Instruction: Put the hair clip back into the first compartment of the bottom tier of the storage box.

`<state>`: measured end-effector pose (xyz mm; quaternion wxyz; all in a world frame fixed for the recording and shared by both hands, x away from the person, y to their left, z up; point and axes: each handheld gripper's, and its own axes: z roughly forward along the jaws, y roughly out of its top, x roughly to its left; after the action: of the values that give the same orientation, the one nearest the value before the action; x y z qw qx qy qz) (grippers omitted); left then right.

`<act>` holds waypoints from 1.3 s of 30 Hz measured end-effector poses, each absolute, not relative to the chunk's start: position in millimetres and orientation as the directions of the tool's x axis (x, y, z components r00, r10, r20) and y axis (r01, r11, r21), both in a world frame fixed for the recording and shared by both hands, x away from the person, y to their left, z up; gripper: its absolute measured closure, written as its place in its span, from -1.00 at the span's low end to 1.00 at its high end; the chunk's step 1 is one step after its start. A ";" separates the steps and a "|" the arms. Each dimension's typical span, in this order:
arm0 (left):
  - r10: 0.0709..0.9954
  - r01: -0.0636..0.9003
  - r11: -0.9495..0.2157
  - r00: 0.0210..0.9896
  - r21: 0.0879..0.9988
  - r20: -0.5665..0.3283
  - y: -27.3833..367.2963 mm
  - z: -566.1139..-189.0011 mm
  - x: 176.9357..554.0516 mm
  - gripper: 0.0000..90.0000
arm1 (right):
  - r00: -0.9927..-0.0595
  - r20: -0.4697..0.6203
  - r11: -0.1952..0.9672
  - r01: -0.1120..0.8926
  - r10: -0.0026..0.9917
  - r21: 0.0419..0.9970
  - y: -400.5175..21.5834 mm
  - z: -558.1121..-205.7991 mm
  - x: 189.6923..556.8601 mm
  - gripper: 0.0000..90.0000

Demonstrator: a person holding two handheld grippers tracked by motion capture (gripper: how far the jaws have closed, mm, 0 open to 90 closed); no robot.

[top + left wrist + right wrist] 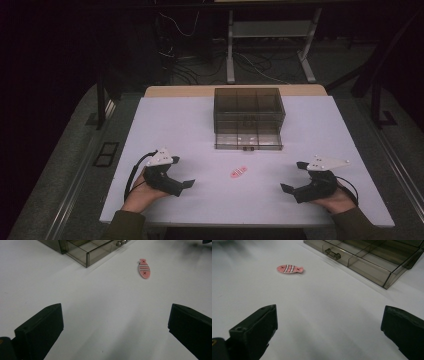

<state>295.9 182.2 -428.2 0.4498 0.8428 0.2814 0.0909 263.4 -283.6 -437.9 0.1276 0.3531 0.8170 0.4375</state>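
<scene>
A small pink fish-shaped piece [238,173] with stripes and two x marks lies flat on the white table [170,125], between my two grippers. Behind it stands a smoky clear box [249,110] whose bottom drawer [248,141] is pulled out toward me, divided into compartments. My left gripper [184,179] rests at the front left, jaws wide and bare, pointing at the fish [144,268] and the drawer corner [86,255]. My right gripper [294,179] rests at the front right, also open with nothing held; ahead of it lie the fish [289,268] and the drawer [372,261].
The drawer handle [332,254] faces the front edge. Table legs and cables [260,65] stand on the floor beyond the far edge. White table surface stretches around the fish on both sides.
</scene>
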 end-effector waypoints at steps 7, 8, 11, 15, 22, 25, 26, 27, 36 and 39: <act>0.555 0.398 -0.428 0.824 0.811 -0.112 179.9 -428.3 296.0 -1.00 | -0.720 0.106 0.361 0.464 0.686 0.809 -285.8 -437.6 263.1 -1.00; 0.556 0.399 -0.427 0.823 0.812 -0.112 180.0 -428.2 296.1 -1.00 | -0.720 0.106 0.361 0.464 0.686 0.809 -285.8 -437.6 263.1 -1.00; 0.560 0.401 -0.427 0.821 0.810 -0.111 181.0 -428.3 296.5 -1.00 | -0.719 0.114 0.352 0.465 0.686 0.812 -286.7 -437.1 263.7 -1.00; 0.560 0.398 -0.427 0.822 0.812 -0.108 182.0 -427.9 296.2 -1.00 | -0.724 0.119 0.355 0.466 0.680 0.810 -284.8 -436.7 263.8 -1.00; 0.556 0.392 -0.426 0.825 0.815 -0.106 181.4 -427.3 298.4 -1.00 | -0.727 0.116 0.357 0.462 0.677 0.812 -284.7 -436.0 264.2 -1.00; 0.559 0.392 -0.418 0.822 0.819 -0.108 180.7 -426.1 299.2 -1.00 | -0.728 0.117 0.357 0.462 0.676 0.812 -284.5 -436.1 264.4 -1.00; 0.558 0.390 -0.421 0.823 0.819 -0.105 180.6 -425.5 299.5 -1.00 | -0.729 0.117 0.358 0.461 0.674 0.812 -284.4 -436.1 264.3 -1.00; 0.558 0.389 -0.420 0.823 0.820 -0.104 180.6 -425.3 299.8 -1.00 | -0.731 0.117 0.359 0.461 0.673 0.812 -284.2 -436.1 264.1 -1.00; 0.557 0.387 -0.408 0.823 0.827 -0.110 178.4 -423.4 302.1 -1.00 | -0.737 0.113 0.363 0.453 0.666 0.814 -282.7 -435.1 263.5 -1.00; 0.557 0.387 -0.408 0.823 0.827 -0.111 177.1 -422.7 303.4 -1.00 | -0.737 0.114 0.362 0.453 0.666 0.815 -282.7 -435.0 263.6 -1.00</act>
<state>303.4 177.1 -422.7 0.4645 0.8342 0.2829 0.0912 263.6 -282.7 -435.0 0.1184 0.3424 0.8168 0.4490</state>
